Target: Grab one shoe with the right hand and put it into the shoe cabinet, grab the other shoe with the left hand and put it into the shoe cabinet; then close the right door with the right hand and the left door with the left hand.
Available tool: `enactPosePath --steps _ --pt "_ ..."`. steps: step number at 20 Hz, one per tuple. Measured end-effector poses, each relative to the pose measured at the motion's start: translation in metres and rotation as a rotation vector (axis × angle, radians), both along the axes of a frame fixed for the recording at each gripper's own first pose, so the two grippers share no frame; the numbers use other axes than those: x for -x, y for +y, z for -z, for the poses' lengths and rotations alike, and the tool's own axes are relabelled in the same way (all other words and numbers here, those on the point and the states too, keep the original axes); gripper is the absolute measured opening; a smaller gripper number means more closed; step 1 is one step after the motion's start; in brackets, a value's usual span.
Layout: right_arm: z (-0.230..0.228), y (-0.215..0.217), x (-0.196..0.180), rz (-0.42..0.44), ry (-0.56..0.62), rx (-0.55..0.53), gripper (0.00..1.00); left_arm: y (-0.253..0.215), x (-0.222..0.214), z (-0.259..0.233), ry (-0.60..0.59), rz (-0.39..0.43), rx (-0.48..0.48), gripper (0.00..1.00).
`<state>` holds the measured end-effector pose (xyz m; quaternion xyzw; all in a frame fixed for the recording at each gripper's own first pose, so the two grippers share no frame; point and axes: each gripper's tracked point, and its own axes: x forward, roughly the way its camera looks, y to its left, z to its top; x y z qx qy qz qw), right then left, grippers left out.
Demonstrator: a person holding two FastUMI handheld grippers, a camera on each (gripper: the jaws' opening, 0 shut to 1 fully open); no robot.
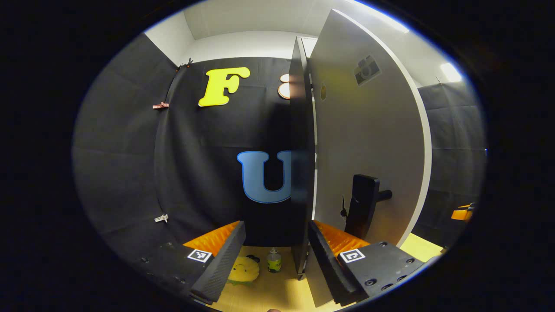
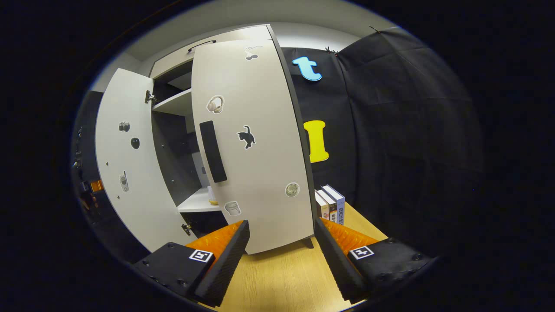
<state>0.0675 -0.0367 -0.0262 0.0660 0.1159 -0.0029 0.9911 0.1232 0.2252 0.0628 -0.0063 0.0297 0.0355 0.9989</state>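
Between the spread, empty fingers of the right gripper stands the right door, nearly shut. The left gripper, likewise spread and empty, straddles the edge of the left door, which hangs wide. Judging by this, the shoes are already in the shoe cabinet, though hidden; both doors remain to close.

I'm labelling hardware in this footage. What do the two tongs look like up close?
The left tongs and the right tongs look alike. Each has two long, wedge-shaped fingers with ribbed inner faces. Behind each finger sits a dark block with screw holes, carrying a small square black-and-white marker. No cables or sleeves are visible.
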Motion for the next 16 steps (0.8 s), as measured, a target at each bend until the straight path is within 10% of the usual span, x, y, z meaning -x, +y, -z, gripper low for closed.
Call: enactPosePath --steps 16 --pt "0.007 -0.082 -0.013 -0.049 0.013 -0.013 0.98 -0.206 -0.026 -0.001 0.018 0.101 0.082 0.94"
